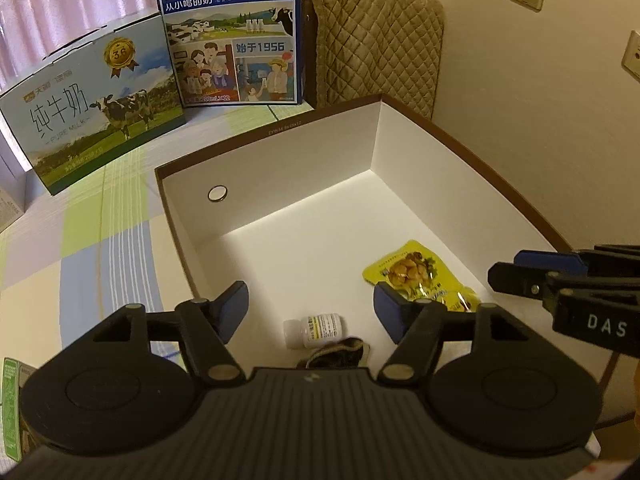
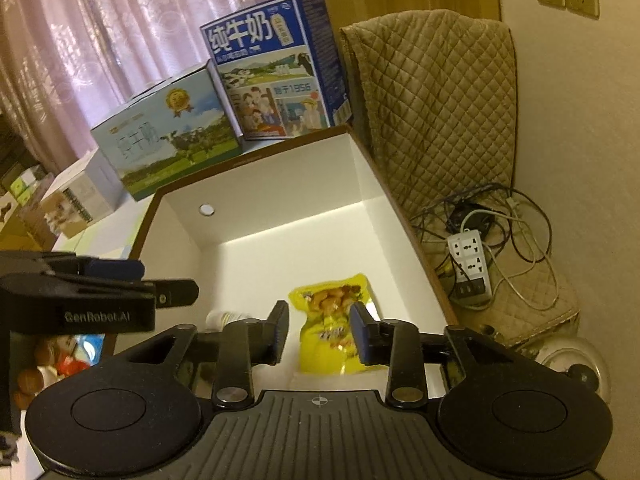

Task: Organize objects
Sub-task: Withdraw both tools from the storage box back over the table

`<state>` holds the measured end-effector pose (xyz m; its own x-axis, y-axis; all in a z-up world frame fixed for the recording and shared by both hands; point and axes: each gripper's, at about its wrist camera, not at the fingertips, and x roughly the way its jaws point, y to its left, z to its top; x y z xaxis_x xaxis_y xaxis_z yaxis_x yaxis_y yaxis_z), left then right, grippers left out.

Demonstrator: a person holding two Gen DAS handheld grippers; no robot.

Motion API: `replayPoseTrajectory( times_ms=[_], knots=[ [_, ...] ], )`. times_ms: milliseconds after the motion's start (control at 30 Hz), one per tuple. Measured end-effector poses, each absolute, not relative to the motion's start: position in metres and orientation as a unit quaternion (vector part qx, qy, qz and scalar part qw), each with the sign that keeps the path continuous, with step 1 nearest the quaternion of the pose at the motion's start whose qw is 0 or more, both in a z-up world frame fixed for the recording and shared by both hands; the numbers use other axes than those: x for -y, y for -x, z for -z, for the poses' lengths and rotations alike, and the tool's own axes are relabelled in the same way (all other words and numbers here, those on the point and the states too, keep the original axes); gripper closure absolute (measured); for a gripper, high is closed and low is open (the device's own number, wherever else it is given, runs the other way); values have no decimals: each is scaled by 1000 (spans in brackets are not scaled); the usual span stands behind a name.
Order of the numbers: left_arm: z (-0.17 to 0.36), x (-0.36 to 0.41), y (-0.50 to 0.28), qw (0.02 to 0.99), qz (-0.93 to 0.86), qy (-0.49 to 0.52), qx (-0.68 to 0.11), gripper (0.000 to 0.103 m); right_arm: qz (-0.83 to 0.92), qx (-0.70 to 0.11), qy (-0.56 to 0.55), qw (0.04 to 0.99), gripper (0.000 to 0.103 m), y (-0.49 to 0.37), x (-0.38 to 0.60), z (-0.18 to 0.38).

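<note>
A white open box with a brown rim (image 1: 280,184) (image 2: 280,192) lies on the table. Inside it lie a yellow snack packet (image 1: 420,274) (image 2: 326,320), a small white pill bottle (image 1: 314,330) (image 2: 224,318) and a dark bundle (image 1: 340,356). My left gripper (image 1: 310,312) is open and empty above the pill bottle; it shows in the right wrist view (image 2: 168,292). My right gripper (image 2: 320,334) is open and empty above the yellow packet; it shows in the left wrist view (image 1: 516,266).
Two milk cartons (image 1: 100,108) (image 1: 232,32) stand behind the box on the checked tablecloth (image 1: 92,248). A quilted chair (image 2: 440,100) with a power strip and cables (image 2: 470,260) stands to the right. Snack packs (image 2: 68,356) lie left of the box.
</note>
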<state>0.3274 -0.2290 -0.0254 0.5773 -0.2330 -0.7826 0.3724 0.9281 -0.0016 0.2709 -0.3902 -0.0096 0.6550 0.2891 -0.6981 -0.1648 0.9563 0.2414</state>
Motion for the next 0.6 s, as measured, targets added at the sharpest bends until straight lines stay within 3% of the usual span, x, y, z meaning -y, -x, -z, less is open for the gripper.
replayPoseTrajectory(
  times_ms=[333,600],
  knots=[
    [-1,197,-284,893,180,-56,-408,28,-126,-357,-84,922,45,-215,379,-15],
    [-20,145,-245,901,160,-28,-401,20,-146,-328,-104,927,40,-169,354,-33]
  ],
)
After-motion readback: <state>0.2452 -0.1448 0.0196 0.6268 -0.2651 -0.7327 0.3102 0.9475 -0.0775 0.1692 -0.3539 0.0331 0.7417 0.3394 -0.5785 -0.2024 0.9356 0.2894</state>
